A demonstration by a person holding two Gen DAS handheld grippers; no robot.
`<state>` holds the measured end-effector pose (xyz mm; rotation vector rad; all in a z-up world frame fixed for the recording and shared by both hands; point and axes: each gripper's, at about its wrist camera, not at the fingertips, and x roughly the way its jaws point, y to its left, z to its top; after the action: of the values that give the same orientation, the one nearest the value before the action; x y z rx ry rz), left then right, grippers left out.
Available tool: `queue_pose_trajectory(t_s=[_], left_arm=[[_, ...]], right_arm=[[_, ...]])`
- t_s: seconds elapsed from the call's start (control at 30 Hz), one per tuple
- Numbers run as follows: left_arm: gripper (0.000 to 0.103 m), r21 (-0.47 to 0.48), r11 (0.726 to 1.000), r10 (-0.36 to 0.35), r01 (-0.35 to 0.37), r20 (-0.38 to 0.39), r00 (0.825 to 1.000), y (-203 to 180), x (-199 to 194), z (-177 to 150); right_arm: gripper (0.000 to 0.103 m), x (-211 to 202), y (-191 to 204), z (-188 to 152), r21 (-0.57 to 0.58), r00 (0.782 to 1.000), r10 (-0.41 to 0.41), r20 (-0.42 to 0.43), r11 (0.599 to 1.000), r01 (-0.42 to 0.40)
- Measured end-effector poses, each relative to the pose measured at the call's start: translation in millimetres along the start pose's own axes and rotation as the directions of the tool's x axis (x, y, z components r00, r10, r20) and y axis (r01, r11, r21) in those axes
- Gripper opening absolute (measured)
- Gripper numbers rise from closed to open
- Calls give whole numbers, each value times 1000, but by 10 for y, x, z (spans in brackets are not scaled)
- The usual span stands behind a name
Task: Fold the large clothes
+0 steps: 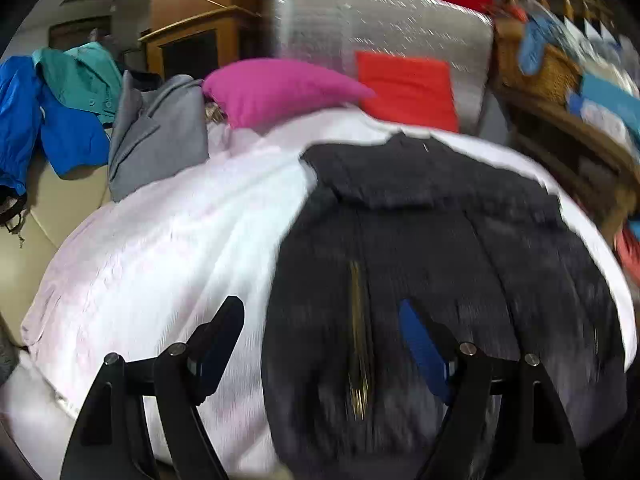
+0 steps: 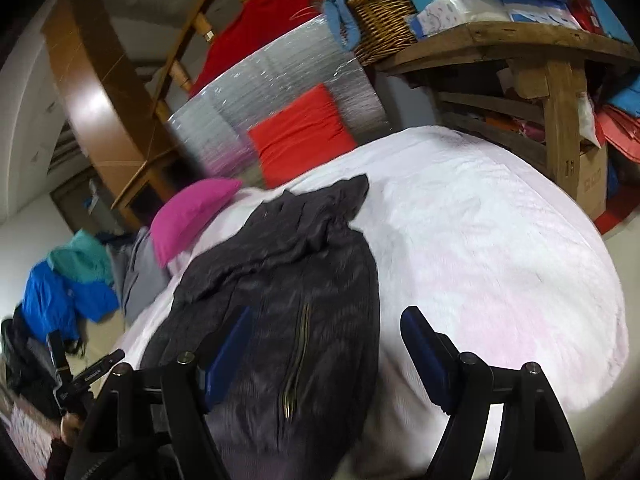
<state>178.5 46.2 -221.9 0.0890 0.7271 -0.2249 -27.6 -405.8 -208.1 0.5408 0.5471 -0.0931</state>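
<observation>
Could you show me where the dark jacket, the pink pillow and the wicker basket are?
dark jacket [image 2: 320,280], right wrist view, on its body by the zipper.
pink pillow [image 1: 276,88], left wrist view, on its middle.
wicker basket [image 2: 380,20], right wrist view, on its woven side.

both wrist cams sit low, close over bed [image 1: 140,240], facing 12 o'clock; both share dark jacket [image 2: 280,300], pink pillow [image 1: 276,90].

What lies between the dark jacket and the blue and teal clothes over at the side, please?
In the left wrist view, bare pale bedcover, then a grey garment, lies between the dark jacket and the blue and teal clothes.
</observation>
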Motion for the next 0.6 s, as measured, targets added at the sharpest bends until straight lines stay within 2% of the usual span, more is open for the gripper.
queue_pose_trajectory(t_s=[0.17,0.27,0.43,0.5,0.53,0.6], left_arm=[[81,59,998,-13,16,-57,998,-135,-198,-211],[81,51,999,-10,15,-93,996,-101,-274,-293],[82,-11,999,43,-46,-184,982,125,-278,-314],[82,-37,997,56,-66,-220,974,235,-240,-300],[82,-42,997,58,-71,-259,964,290,-185,-297],[82,-46,996,52,-70,-312,949,344,-89,-299]], right_arm=[[79,-78,59,-211,-11,998,22,-57,1000,-22],[79,-17,112,-305,-5,995,43,-92,999,-43],[79,205,184,-440,29,986,49,-161,999,-45],[79,319,187,-483,53,982,38,-186,998,-29],[79,366,186,-497,58,981,24,-193,998,-13],[79,502,169,-524,60,974,-60,-218,995,74]])
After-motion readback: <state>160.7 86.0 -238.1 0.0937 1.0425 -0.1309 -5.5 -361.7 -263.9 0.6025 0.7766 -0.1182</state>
